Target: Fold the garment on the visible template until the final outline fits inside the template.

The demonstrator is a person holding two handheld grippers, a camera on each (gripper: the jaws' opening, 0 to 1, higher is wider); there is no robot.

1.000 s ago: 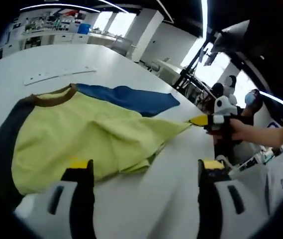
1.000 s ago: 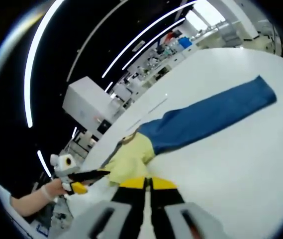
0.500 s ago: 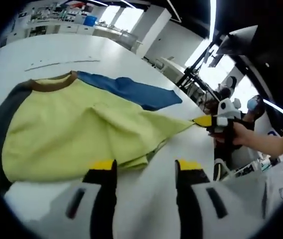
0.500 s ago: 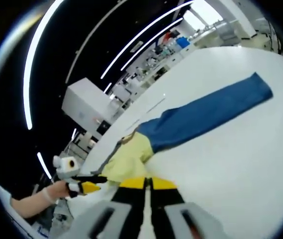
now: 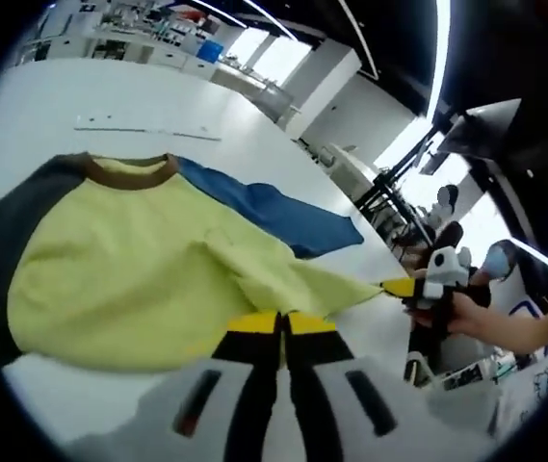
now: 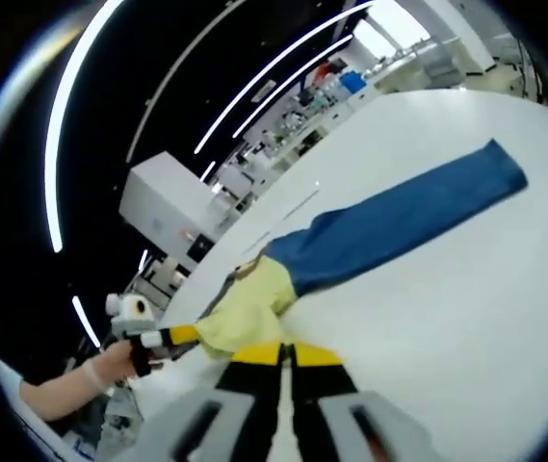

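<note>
A yellow shirt point(image 5: 129, 260) with a brown collar point(image 5: 131, 173), a dark grey sleeve point(image 5: 9, 217) and a blue sleeve point(image 5: 274, 207) lies on the white table point(image 5: 52, 106). My left gripper point(image 5: 283, 322) is shut on the shirt's near hem. My right gripper point(image 5: 401, 287), held by a hand, pinches a hem corner pulled out to the right. In the right gripper view, my right gripper point(image 6: 286, 354) is shut on yellow cloth point(image 6: 245, 308). The blue sleeve point(image 6: 399, 221) stretches away beyond it. The left gripper point(image 6: 179, 335) touches the hem at the left.
A thin pale strip point(image 5: 148, 132) lies on the table beyond the collar. Benches and shelves point(image 5: 158, 38) line the far wall. A person point(image 5: 490, 265) stands at the right past the table edge. Bare white tabletop point(image 6: 466, 308) spreads around the sleeve.
My left gripper's jaws have closed from wide open onto the shirt's near hem. The right gripper keeps its hold on the hem corner.
</note>
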